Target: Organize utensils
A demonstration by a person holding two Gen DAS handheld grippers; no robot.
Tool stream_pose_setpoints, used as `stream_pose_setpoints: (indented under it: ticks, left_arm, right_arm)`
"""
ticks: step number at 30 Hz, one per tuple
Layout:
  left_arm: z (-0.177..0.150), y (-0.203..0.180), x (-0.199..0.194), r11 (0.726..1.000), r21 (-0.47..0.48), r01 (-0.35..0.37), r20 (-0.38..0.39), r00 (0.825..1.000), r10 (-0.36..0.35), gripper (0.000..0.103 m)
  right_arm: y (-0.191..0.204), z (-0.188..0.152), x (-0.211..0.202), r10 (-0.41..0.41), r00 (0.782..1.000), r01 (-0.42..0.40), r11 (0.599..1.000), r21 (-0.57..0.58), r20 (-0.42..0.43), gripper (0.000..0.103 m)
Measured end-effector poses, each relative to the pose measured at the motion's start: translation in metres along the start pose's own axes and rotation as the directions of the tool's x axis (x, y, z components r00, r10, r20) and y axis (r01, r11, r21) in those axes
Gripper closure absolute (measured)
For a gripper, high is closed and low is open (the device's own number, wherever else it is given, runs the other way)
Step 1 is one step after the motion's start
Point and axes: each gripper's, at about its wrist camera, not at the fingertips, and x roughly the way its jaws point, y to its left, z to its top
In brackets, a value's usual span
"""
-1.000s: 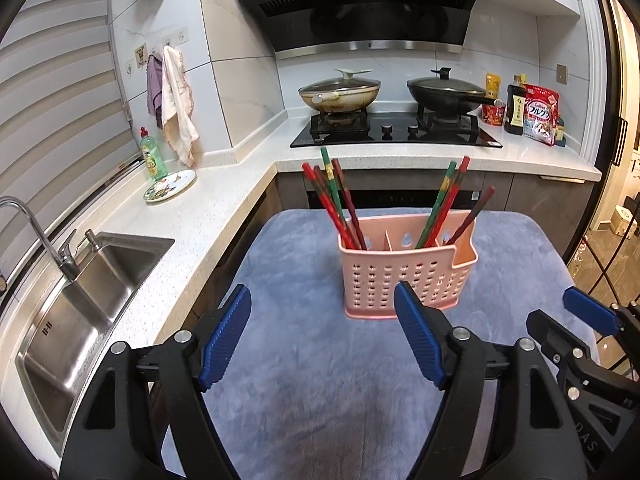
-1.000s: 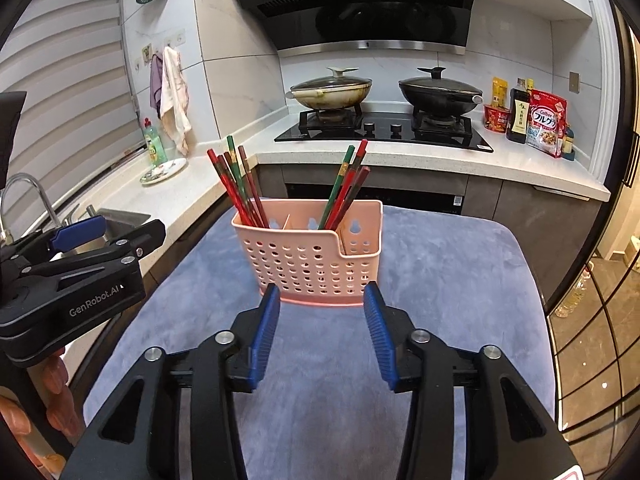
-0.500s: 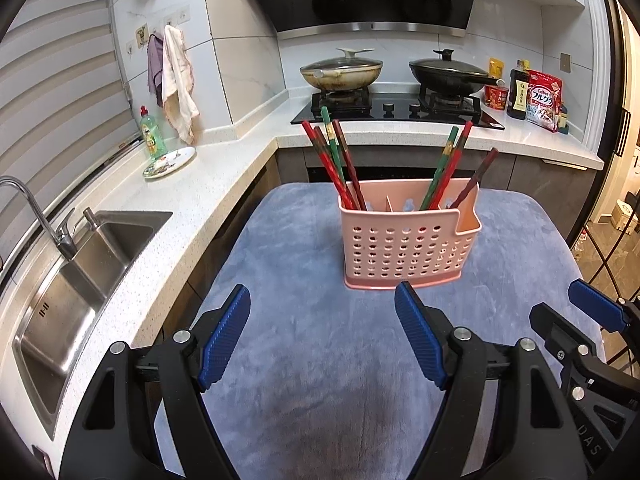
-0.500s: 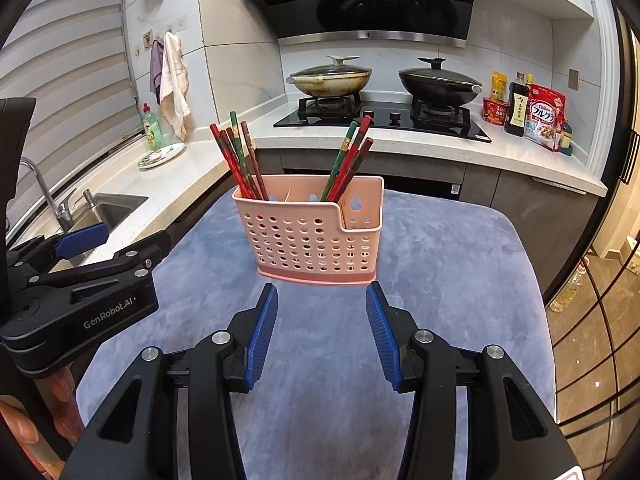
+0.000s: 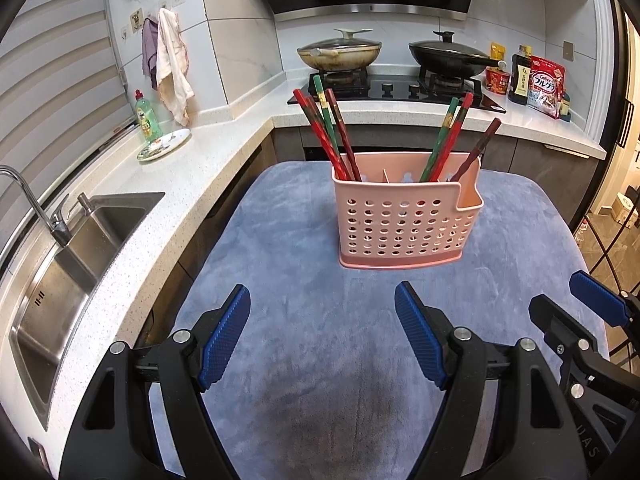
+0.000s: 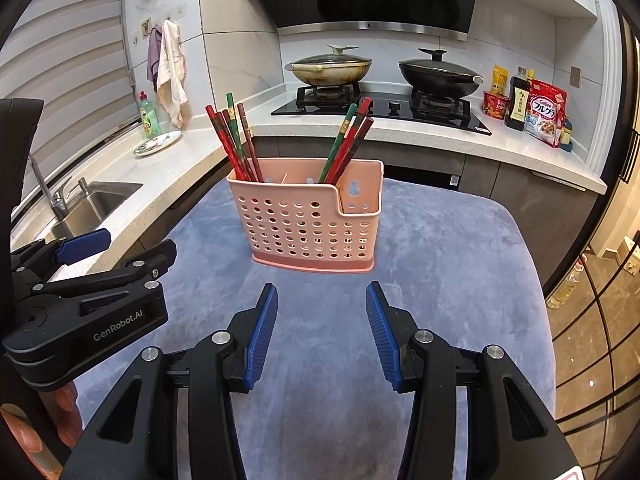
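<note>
My left hand-held gripper point(image 5: 322, 334) hangs wide open and empty over the desk's point(image 5: 280, 280) near edge. My right hand-held gripper point(image 6: 318, 330) is partly open, also empty. The pink basket point(image 5: 404, 224) stands mid-desk toward the far edge, chopsticks point(image 5: 332, 132) upright at both ends.

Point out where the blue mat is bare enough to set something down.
Free: the blue mat between the pink holder and both open, empty grippers, left gripper and right gripper, plus either side of the holder. Crowded: the holder's end compartments, full of chopsticks.
</note>
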Motion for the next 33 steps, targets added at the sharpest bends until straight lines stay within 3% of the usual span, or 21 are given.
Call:
stream_pose_setpoints:
  ticks: [5, 11, 33]
  left_arm:
    - [-0.001, 0.001, 0.005, 1.000, -0.006, -0.007, -0.008, 1.000, 0.007, 0.024]
    - [-0.002, 0.001, 0.011, 1.000, -0.003, -0.017, -0.021, 1.000, 0.017, 0.017]
    - [-0.010, 0.006, 0.023, 0.998, -0.006, -0.057, -0.057, 0.997, 0.057, 0.009]
  right_arm:
    - [-0.002, 0.001, 0.003, -0.007, 1.000, 0.007, 1.000, -0.002, -0.001, 0.038]
    - [-0.004, 0.002, 0.009, -0.015, 1.000, 0.015, 1.000, -0.003, -0.008, 0.023]
    - [-0.015, -0.003, 0.023, 0.003, 0.997, 0.000, 0.999, 0.046, -0.074, 0.019]
